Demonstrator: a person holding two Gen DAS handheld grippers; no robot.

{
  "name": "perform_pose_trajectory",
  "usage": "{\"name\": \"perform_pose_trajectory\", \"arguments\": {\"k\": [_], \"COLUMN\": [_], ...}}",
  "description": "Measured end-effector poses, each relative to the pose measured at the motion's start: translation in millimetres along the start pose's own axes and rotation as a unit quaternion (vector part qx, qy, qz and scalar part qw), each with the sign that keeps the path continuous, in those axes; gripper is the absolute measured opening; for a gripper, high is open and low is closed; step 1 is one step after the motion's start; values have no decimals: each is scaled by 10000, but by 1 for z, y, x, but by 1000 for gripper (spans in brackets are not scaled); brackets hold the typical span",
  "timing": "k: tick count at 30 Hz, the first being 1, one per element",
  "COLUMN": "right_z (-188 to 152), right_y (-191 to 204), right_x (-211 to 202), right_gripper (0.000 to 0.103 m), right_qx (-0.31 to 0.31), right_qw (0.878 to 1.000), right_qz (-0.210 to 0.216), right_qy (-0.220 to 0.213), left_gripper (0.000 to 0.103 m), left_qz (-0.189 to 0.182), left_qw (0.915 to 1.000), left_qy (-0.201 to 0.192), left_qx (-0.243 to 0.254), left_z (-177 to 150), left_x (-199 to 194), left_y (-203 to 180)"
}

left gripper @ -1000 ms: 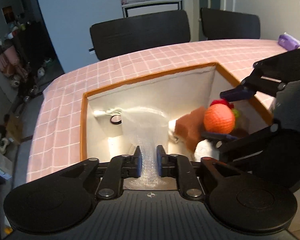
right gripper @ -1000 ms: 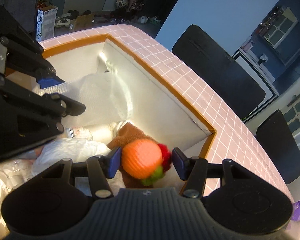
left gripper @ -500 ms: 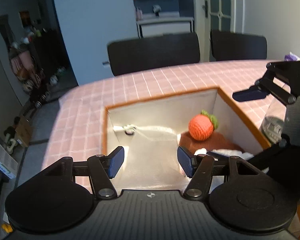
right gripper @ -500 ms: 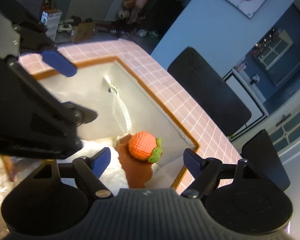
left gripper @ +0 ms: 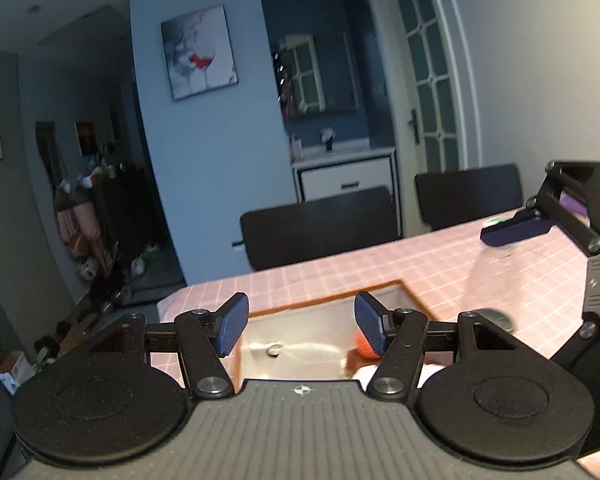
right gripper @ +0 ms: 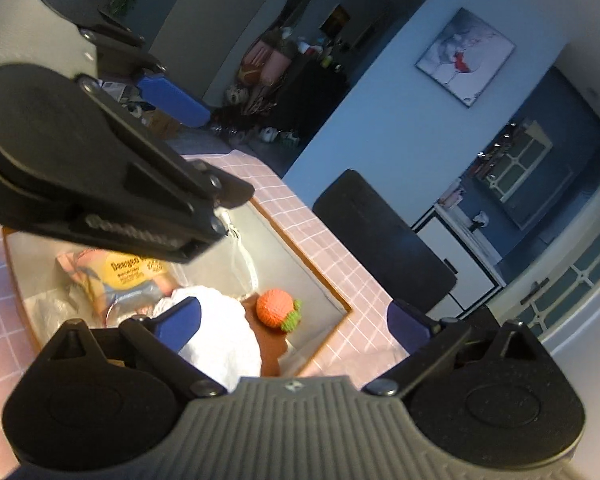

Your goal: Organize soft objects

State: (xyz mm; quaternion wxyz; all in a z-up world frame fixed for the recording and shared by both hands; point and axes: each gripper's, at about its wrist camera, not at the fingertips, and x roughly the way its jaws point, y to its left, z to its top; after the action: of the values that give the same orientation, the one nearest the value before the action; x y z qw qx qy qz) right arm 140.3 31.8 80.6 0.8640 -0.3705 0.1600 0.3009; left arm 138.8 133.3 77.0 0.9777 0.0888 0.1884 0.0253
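Note:
An orange-rimmed storage box [right gripper: 308,272] sits on the pink checked tablecloth. Inside it lie an orange crocheted fruit [right gripper: 275,307] with a green leaf, a brown soft piece [right gripper: 266,340], a white soft item [right gripper: 220,328], a yellow-labelled packet [right gripper: 124,276] and a mesh strip [right gripper: 244,260]. My right gripper [right gripper: 296,322] is open and empty, held above the box. My left gripper [left gripper: 300,328] is open and empty, raised above the box [left gripper: 324,300]; the fruit [left gripper: 362,348] peeks out beside its right finger. The left gripper's body also fills the upper left of the right wrist view [right gripper: 100,176].
The pink tablecloth [left gripper: 440,264] stretches to the right, with a clear plastic item [left gripper: 496,284] standing on it. Two black chairs [left gripper: 320,228] stand behind the table. A purple item [left gripper: 576,204] lies at the far right edge.
My left gripper let go of the mesh strip and opened; my right let go of the orange fruit, which now rests in the box. Both grippers rose up and away from the box.

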Motion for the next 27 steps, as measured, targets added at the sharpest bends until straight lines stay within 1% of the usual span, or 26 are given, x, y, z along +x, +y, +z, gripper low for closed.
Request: {"name": "perform_pose_trajectory", "arguments": {"k": [3,5,7,9,11,14,16,17,19,22,24,26,27], "right_z": [-14,-28,-42,-55,-73,-96,-111,-118,-133,-159,-180,-198,-206], "right_y": [-6,-14,-22,-29,-31,-32,-29,-26,-21,-17,-14,-8,-5], "right_x": [-22,-39,-58,-76,-99,-130,-145,-151,-163,-180,-190,-196,-198], "right_gripper": [97,98,98,98,98,100,100,100,100,100,100,100,100], "right_qx": [220,502,854,1251,1600,2008,2159,2209,2356,2704,2976,3265,3382], "right_qw": [9996,9981,9950,9898,9829,9702,9633,9605,9537,9402,9292,9175,9126], "right_qz": [-116,-195,-238,-320,-448,-717,-904,-988,-1123,-1335,-1524,-1685,-1738], "right_qy": [-160,-307,-456,-608,-790,-1155,-1311,-1376,-1493,-1587,-1575,-1520,-1504], "left_gripper": [72,75,76,76,76,76,76,76,76,78,82,91,93], "left_qz": [-59,-126,-172,-248,-203,-604,-696,-638,-378,-147,-40,70,116], "left_qw": [9997,9988,9968,9940,9910,9842,9790,9773,9756,9723,9704,9691,9692], "left_qy": [-243,-445,-695,-941,-1205,-1553,-1784,-1894,-2058,-2269,-2356,-2415,-2399], "left_qx": [-78,-168,-363,-499,-549,-605,-697,-702,-662,-545,-524,-504,-547], "left_z": [0,-2,-5,-11,-18,-28,-34,-36,-40,-45,-50,-57,-60], "left_x": [-15,-27,-40,-53,-64,-80,-89,-92,-97,-104,-106,-112,-113], "left_y": [-8,-14,-19,-27,-43,-66,-79,-86,-102,-122,-130,-139,-140]}}
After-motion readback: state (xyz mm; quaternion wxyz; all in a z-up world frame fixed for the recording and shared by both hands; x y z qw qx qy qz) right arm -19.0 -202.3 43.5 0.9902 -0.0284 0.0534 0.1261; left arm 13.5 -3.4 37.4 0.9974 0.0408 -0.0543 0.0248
